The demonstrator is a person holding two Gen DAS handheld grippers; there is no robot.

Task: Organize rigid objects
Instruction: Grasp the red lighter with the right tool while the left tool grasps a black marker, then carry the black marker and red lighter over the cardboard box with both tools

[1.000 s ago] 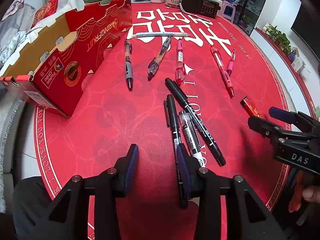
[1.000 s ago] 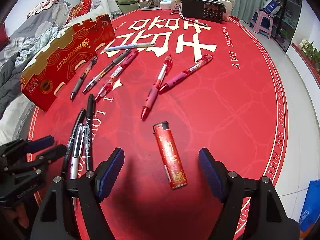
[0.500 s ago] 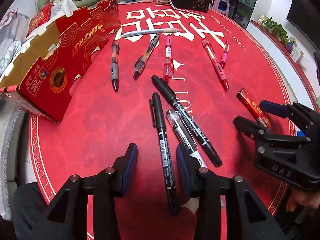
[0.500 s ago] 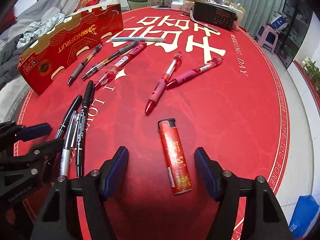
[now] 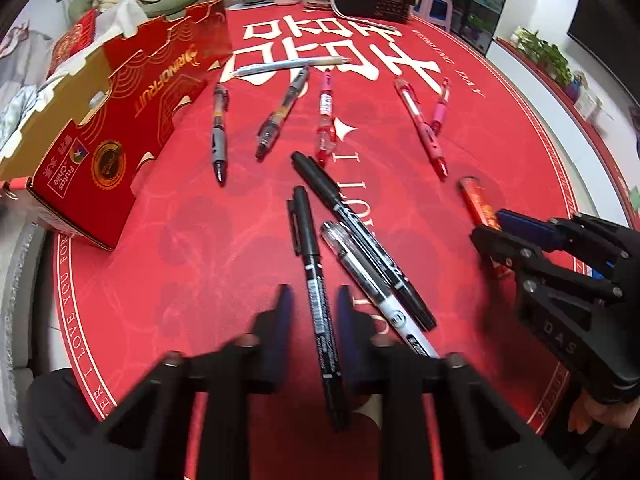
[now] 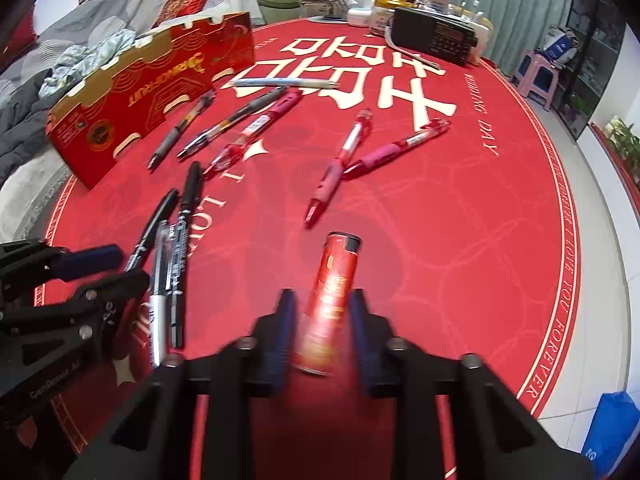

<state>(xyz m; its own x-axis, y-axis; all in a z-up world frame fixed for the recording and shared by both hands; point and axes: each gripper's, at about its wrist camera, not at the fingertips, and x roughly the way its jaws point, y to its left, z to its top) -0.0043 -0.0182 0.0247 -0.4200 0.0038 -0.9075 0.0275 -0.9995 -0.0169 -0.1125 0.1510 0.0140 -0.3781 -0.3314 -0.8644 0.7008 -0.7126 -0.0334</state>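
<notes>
Round red surface (image 5: 192,280) strewn with pens; red box (image 5: 120,120) at its left edge. Left gripper (image 5: 310,308) has just clamped a black marker (image 5: 316,296); right gripper (image 6: 320,312) has just closed on the lighter (image 6: 334,284).

Each gripper is built of matte black plastic, with dark blue pads lining the inner faces of its two fingers. On the left gripper (image 5: 310,312) round metal screws are set behind the pads. On the right gripper (image 5: 496,226) white letters reading "DAS" are printed on the black body behind its fingers, with screws alongside.
</notes>
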